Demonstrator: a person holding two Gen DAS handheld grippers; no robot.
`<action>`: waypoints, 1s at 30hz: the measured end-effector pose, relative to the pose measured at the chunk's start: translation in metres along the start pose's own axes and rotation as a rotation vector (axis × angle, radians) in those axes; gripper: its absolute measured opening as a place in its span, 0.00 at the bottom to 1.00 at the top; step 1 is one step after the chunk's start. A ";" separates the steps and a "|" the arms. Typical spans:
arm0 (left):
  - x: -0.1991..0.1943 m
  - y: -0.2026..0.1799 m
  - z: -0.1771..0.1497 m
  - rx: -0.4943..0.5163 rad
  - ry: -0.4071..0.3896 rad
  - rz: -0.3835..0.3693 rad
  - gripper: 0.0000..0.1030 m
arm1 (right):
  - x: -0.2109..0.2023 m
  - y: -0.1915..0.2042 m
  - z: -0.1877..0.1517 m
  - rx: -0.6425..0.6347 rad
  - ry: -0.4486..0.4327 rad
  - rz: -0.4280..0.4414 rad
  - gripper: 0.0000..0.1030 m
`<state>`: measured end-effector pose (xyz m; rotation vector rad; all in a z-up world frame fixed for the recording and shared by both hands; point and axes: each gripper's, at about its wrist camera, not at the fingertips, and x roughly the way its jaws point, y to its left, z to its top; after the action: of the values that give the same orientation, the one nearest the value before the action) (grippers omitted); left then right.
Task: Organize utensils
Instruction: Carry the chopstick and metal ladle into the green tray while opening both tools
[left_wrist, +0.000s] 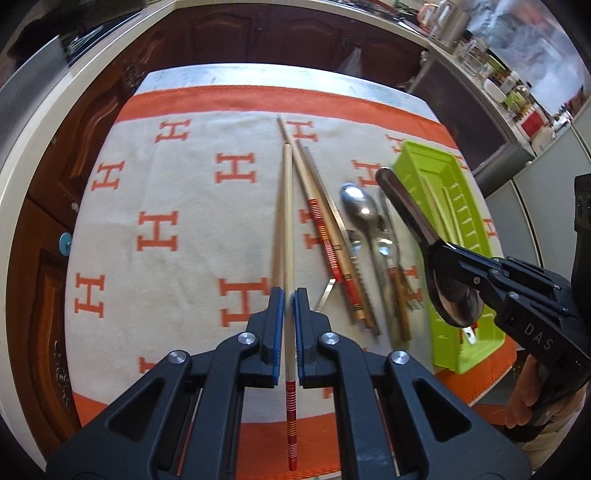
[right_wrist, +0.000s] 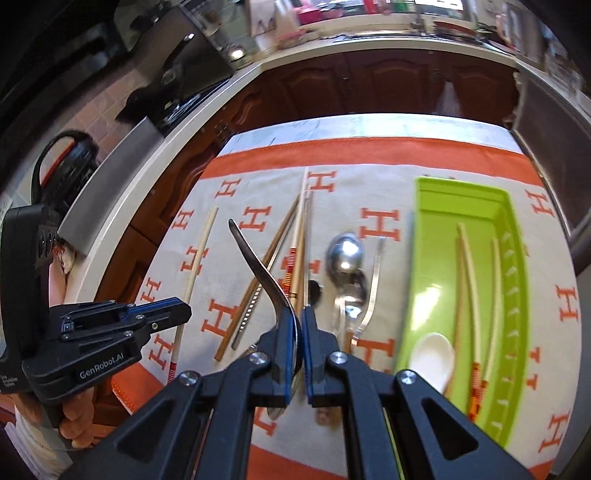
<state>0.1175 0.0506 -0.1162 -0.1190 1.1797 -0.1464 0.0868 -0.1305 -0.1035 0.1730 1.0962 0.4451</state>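
My left gripper (left_wrist: 289, 297) is shut on a pale chopstick (left_wrist: 287, 221) with a red striped end, held above the cloth; it also shows in the right wrist view (right_wrist: 195, 266). My right gripper (right_wrist: 300, 314) is shut on a metal spoon (right_wrist: 258, 266) by its bowl, handle pointing up and away; in the left wrist view the spoon (left_wrist: 406, 206) hangs over the left side of the green tray (left_wrist: 454, 206). The tray (right_wrist: 436, 258) holds two chopsticks (right_wrist: 471, 266) and a white spoon (right_wrist: 434, 356).
On the H-patterned orange and cream cloth (left_wrist: 166, 206) lie more chopsticks (left_wrist: 325, 229), metal spoons (right_wrist: 345, 254), a fork (right_wrist: 373, 284) and serrated tongs (right_wrist: 255, 299). Dark wooden cabinets and a counter edge (right_wrist: 155, 177) ring the table.
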 end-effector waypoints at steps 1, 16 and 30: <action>-0.002 -0.010 0.001 0.015 -0.001 -0.005 0.03 | -0.005 -0.007 -0.002 0.015 -0.004 -0.001 0.04; -0.006 -0.149 0.026 0.190 0.001 -0.109 0.03 | -0.051 -0.110 -0.026 0.268 -0.061 -0.090 0.04; 0.073 -0.200 0.048 0.162 0.076 -0.084 0.04 | -0.042 -0.148 -0.048 0.372 -0.023 -0.133 0.05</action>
<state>0.1786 -0.1583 -0.1304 -0.0204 1.2341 -0.3224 0.0665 -0.2856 -0.1426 0.4286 1.1528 0.1166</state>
